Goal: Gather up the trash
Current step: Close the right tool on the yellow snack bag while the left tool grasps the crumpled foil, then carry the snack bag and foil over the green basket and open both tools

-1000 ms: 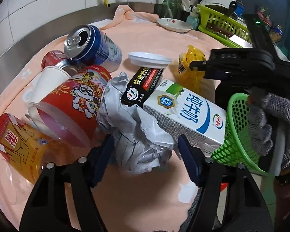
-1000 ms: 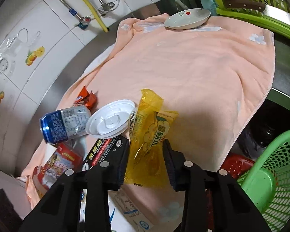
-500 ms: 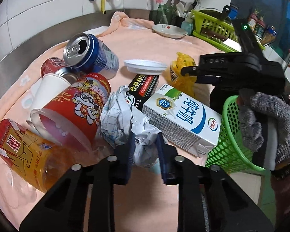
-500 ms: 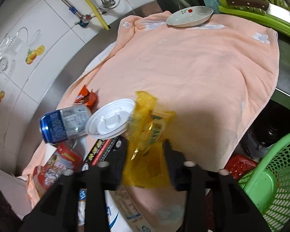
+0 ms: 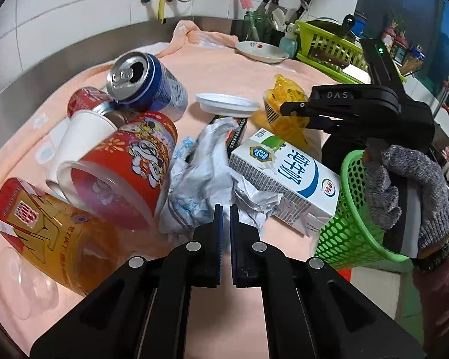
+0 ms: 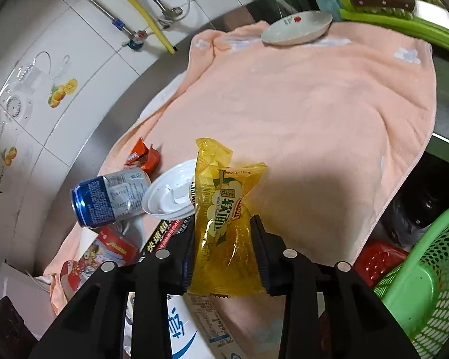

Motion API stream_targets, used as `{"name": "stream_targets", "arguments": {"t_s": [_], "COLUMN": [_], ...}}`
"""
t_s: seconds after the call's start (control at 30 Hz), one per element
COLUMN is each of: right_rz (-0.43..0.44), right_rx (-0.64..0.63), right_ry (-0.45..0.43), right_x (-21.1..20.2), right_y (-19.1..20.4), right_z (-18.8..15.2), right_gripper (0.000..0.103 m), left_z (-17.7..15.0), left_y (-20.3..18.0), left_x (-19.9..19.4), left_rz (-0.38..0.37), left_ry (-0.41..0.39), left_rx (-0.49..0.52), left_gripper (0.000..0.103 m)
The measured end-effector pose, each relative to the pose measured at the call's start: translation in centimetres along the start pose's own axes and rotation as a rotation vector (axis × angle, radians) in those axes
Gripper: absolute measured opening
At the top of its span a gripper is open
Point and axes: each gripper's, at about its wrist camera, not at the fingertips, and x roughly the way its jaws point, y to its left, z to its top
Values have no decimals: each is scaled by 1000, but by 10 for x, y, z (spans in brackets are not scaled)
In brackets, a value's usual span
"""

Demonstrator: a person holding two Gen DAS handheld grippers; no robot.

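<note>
On the peach towel [image 6: 329, 113] covering the bench, the trash is heaped at the left end. Left to right: amber bottle [image 5: 48, 230] at the near edge, red cup [image 5: 128, 167] on its side, blue can [image 5: 146, 85] behind it, crumpled wrapper [image 5: 200, 176], milk carton [image 5: 284, 176]. Left gripper [image 5: 224, 209]: fingers nearly pressed together, pinching the near edge of the crumpled wrapper. Right gripper [image 6: 223, 233]: fingers clamped on a yellow packet [image 6: 224, 218], held upright, just beside a white lid [image 6: 170, 194]. Green basket [image 5: 347, 218] sits off the bench's near right corner, beside the carton.
</note>
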Motion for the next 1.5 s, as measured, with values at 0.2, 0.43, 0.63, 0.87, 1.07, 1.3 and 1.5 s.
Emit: {"name": "stream_targets", "arguments": {"t_s": [0.2,0.43,0.63,0.87,1.07,1.3,1.5], "right_rz": [9,24,23,14,21,8,-94], "right_rx": [-19,-25,-31,-44,-51,-56,-70], "right_ry": [-36,-51,-52,-71,-95,-132,-168], "right_x": [-16,-26,-27,-37,-56,-89,-120], "right_y": [2,2,0,-1,-1,-5,-20], "right_z": [0,-4,-7,-9,-17,-31,-49], "right_gripper": [33,33,33,33,33,33,33], "left_z": [1,-5,-9,-5,-5,-7,-4], "left_y": [1,0,-2,-1,1,-3,-12], "left_x": [-6,2,15,22,15,-11,-42], "left_rz": [19,50,59,84,95,61,17], "left_ry": [-24,1,34,46,22,-28,-99], "left_rx": [-11,6,20,33,29,42,60], "left_gripper": [46,51,51,35,26,24,24]}}
